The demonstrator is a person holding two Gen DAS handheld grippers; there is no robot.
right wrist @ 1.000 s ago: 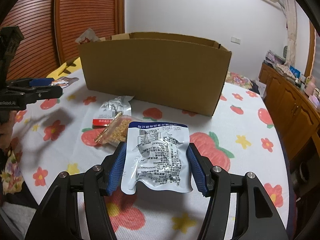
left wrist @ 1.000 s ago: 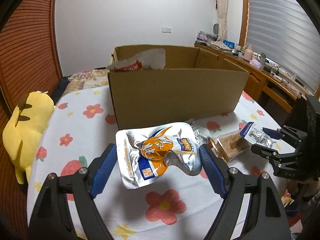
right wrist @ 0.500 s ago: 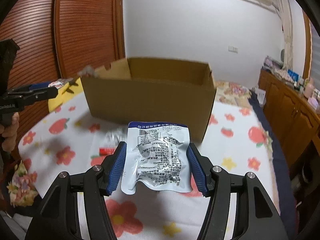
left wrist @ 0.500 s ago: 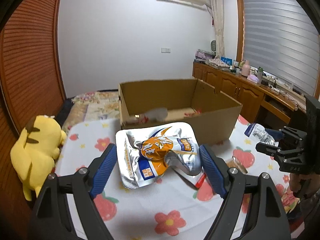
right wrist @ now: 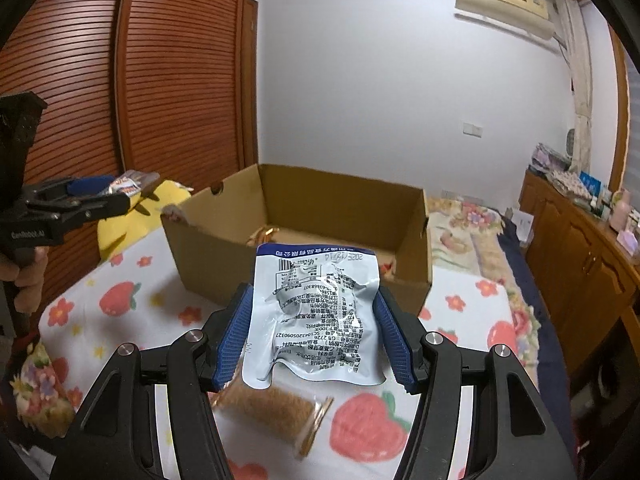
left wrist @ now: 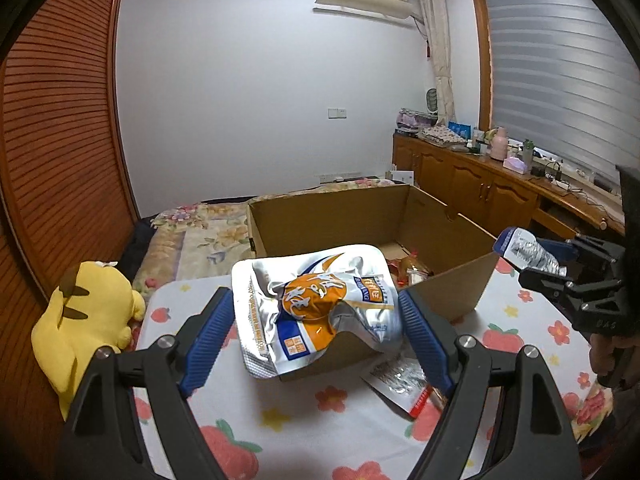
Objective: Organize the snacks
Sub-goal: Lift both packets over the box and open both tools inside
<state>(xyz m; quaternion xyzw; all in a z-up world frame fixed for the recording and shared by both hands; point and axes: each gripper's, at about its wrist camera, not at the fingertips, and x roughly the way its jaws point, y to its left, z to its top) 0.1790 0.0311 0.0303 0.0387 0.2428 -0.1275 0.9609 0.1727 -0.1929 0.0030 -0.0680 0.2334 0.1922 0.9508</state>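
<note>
My left gripper (left wrist: 316,316) is shut on a silver and orange snack pouch (left wrist: 316,304), held above the near edge of the open cardboard box (left wrist: 440,292). My right gripper (right wrist: 316,320) is shut on a white and blue snack pouch (right wrist: 316,312), held in the air in front of the same box (right wrist: 224,256). A few snacks lie inside the box (left wrist: 412,268). A clear pack of brown snack (right wrist: 276,408) lies on the table under the right gripper. A red and white wrapper (left wrist: 404,384) lies on the table by the left gripper.
The table has a white cloth with strawberries and flowers (left wrist: 320,432). A yellow plush toy (left wrist: 80,316) sits at its left edge. A bed lies behind the box (left wrist: 200,236). Wooden cabinets (left wrist: 480,192) run along the right wall.
Both grippers have risen with their pouches and moved towards the box, so its inside now shows from above. Both stay shut.
</note>
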